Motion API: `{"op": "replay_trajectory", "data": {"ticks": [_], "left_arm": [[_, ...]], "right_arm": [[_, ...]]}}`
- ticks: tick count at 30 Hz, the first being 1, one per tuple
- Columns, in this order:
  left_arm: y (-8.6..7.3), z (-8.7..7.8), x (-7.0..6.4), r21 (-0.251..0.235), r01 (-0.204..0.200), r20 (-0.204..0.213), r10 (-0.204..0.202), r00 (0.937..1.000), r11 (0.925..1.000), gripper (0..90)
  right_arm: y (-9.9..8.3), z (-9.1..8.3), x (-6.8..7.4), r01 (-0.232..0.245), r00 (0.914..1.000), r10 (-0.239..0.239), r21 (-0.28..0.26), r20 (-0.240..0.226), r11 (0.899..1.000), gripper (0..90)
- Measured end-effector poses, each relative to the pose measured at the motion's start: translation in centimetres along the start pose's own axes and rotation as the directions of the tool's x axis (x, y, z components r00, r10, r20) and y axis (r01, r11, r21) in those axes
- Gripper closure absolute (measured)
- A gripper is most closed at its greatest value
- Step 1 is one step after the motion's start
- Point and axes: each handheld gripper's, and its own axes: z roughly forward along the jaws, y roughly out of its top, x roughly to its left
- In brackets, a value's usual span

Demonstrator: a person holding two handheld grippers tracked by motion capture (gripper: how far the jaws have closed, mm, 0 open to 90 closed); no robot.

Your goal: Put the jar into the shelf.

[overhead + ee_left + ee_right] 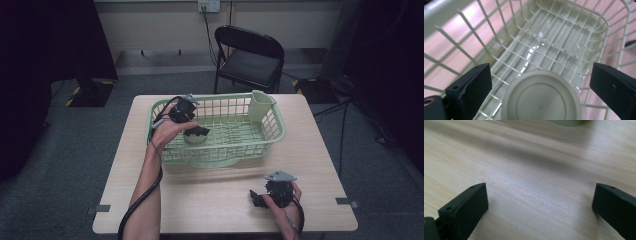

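Cup [194, 137] sat inside the green basket [272, 131], at its left end, on the grid floor. From the left gripper view it looked like a pale round plastic cup [541, 97], its flat ringed face turned toward the camera; whether that face was a base or a lid could not be told. The left gripper [196, 131] hung just above it, jaws spread wide, one on each side of the cup and not touching it.

Judgement on handling: light, thin-walled plastic, smooth, likely to slip or flex if squeezed hard. Not fragile in the way glass is. Best hold would be across the round wall, jaws on opposite sides, closing gently. The basket's wire side stood close on the left, so the jaw there had little room.

Further right, the basket's far end held a built-in pocket [261, 106]. On the bare table [210, 200] near the front edge, well apart from the basket, the right gripper [257, 198] rested with jaws spread, nothing between them but wood grain.
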Motion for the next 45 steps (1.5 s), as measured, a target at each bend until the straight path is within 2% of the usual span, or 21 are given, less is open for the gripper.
{"op": "replay_trajectory", "data": {"ticks": [6,9,11,15,20,22,25,27,29,31,34,38,43,45], "left_arm": [[0.4,-1.8,-0.7,-0.077,-0.002,-0.053,-0.003,0.9986,0.997,3.4],[0.5,-2.5,-1.2,-0.124,-0.009,-0.045,0.003,0.999,0.9922,3.4],[0.5,-2.9,-1.5,-0.132,-0.019,-0.071,0.01,0.9974,0.9911,3.4],[0.5,-3.6,-2.2,-0.154,-0.037,-0.085,0.024,0.9961,0.9874,3.3],[0.3,-4.3,-3.0,-0.17,-0.043,-0.112,0.024,0.9935,0.9846,3.2],[0.2,-4.6,-3.5,-0.188,-0.046,-0.123,0.023,0.9922,0.9811,3.2],[0.1,-5.0,-4.2,-0.21,-0.047,-0.174,0.01,0.9847,0.9766,4.7],[0.1,-5.1,-4.6,-0.214,-0.05,-0.172,0.013,0.9851,0.9756,4.5],[-0.1,-5.3,-5.1,-0.215,-0.057,-0.19,0.015,0.9817,0.975,4.4],[-0.3,-5.7,-5.5,-0.23,-0.064,-0.19,0.02,0.9815,0.971,4.3],[-0.7,-6.2,-5.9,-0.252,-0.065,-0.198,0.014,0.9801,0.9655,4.2],[-1.3,-6.5,-6.3,-0.258,-0.062,-0.209,0.007,0.978,0.9643,4.0],[-2.3,-7.0,-7.0,-0.285,-0.052,-0.217,-0.012,0.9761,0.9571,4.0],[-2.7,-7.1,-7.4,-0.286,-0.057,-0.23,-0.011,0.9731,0.9566,4.0]], "right_arm": [[0.0,0.0,0.0,0.0,1.0,0.0,0.0,0.0,1.0,0.0],[0.0,0.0,0.0,0.0,1.0,0.0,0.0,0.0,1.0,0.0],[0.0,0.0,0.0,0.0,1.0,0.0,0.0,0.0,1.0,0.0],[0.0,0.0,0.0,0.0,1.0,0.0,0.0,0.0,1.0,0.0],[0.0,0.0,0.0,0.0,1.0,0.0,0.0,0.0,1.0,0.0],[0.0,0.0,0.0,0.0,1.0,0.0,0.0,0.0,1.0,0.0],[0.0,0.0,0.0,0.001,1.0,-0.001,0.0,0.0,1.0,0.0],[0.0,0.0,0.0,0.0,1.0,0.0,0.0,0.0,1.0,0.0],[0.0,0.0,0.0,0.0,1.0,0.0,0.0,0.0,1.0,0.0],[0.0,0.0,0.0,0.0,1.0,0.0,0.0,0.0,1.0,0.0],[0.0,0.0,0.0,0.0,1.0,0.0,0.0,0.0,1.0,0.0],[0.0,0.0,0.0,0.0,1.0,0.0,0.0,0.0,1.0,0.0],[0.0,0.0,0.0,0.0,1.0,0.0,0.0,0.0,1.0,0.0],[0.0,0.0,0.0,0.0,1.0,0.0,0.0,0.0,1.0,0.0]]}}
